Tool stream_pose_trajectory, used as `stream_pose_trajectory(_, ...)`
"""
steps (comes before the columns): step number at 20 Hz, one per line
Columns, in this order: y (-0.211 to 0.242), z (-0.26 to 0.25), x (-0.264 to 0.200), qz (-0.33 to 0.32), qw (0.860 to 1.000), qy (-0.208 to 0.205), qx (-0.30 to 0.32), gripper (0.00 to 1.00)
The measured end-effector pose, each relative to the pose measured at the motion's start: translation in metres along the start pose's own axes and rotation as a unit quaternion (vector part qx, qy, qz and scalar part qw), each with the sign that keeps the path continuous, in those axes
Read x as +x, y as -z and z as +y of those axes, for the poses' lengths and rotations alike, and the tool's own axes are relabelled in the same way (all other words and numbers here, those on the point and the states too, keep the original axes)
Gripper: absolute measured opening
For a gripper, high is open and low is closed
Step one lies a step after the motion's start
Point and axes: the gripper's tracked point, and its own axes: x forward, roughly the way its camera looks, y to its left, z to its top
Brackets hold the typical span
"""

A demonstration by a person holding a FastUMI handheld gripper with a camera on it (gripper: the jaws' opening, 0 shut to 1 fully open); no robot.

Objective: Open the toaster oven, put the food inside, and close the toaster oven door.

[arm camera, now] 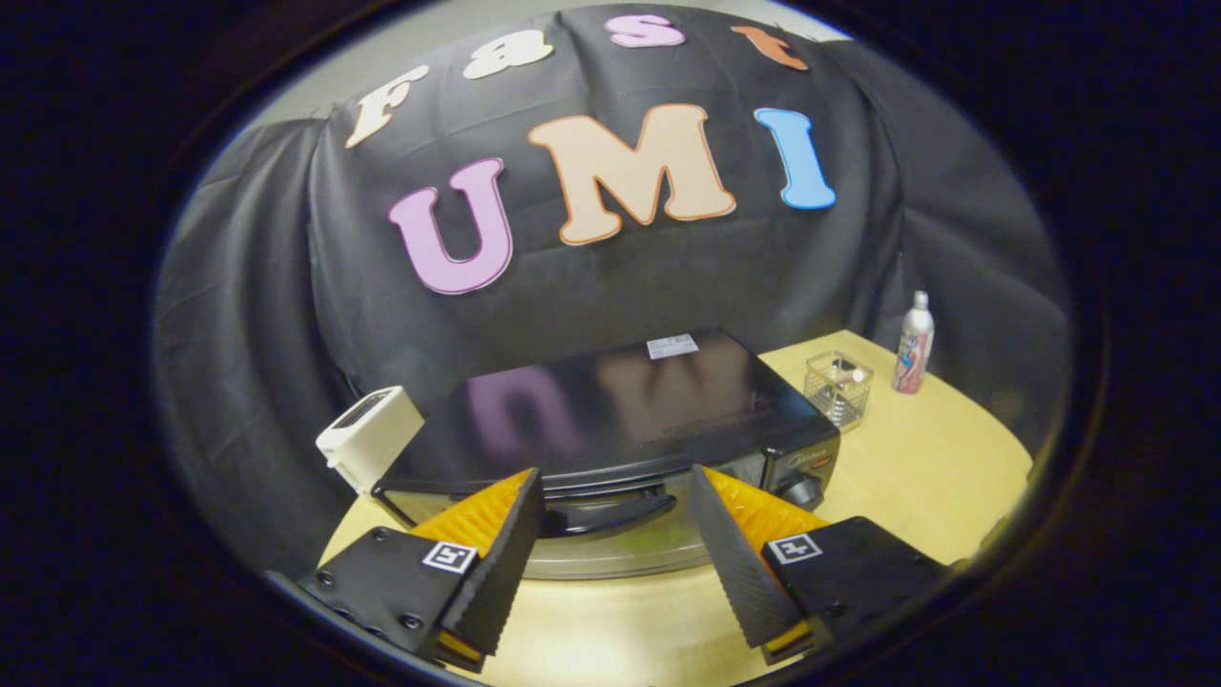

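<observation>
A black toaster oven [620, 401] with a glossy top stands on the wooden table [916, 468], seen from above and in front. Its door is closed, and the dark door handle [606, 513] runs along the top of the front. My gripper [615, 534] is open, with its two fingers spread to either side of the handle, just above and in front of it. Nothing is held between the fingers. A control knob [804, 491] sits on the oven's right front. No food is visible from here.
A white toaster [367, 437] stands left of the oven. To the oven's right are a clear plastic box [838, 386] and a slim spray bottle [914, 343] near the table's back edge. Black cloth hangs behind everything.
</observation>
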Motion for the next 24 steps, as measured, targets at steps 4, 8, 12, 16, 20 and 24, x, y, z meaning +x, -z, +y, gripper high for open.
stream_pose_trajectory(4, -0.056, 0.023, -0.041, -0.052, 0.999, -0.015, 0.003, 0.95)
stream_pose_trajectory(8, -0.105, 0.038, -0.079, -0.108, 0.991, -0.041, 0.062, 0.95)
stream_pose_trajectory(12, -0.122, 0.007, -0.095, -0.140, 0.985, -0.015, 0.100, 0.95)
stream_pose_trajectory(16, -0.123, -0.013, -0.105, -0.143, 0.988, 0.025, 0.054, 0.95)
stream_pose_trajectory(20, -0.141, 0.005, -0.125, -0.156, 0.987, 0.032, -0.031, 0.95)
stream_pose_trajectory(24, -0.161, 0.024, -0.141, -0.168, 0.983, 0.028, -0.069, 0.95)
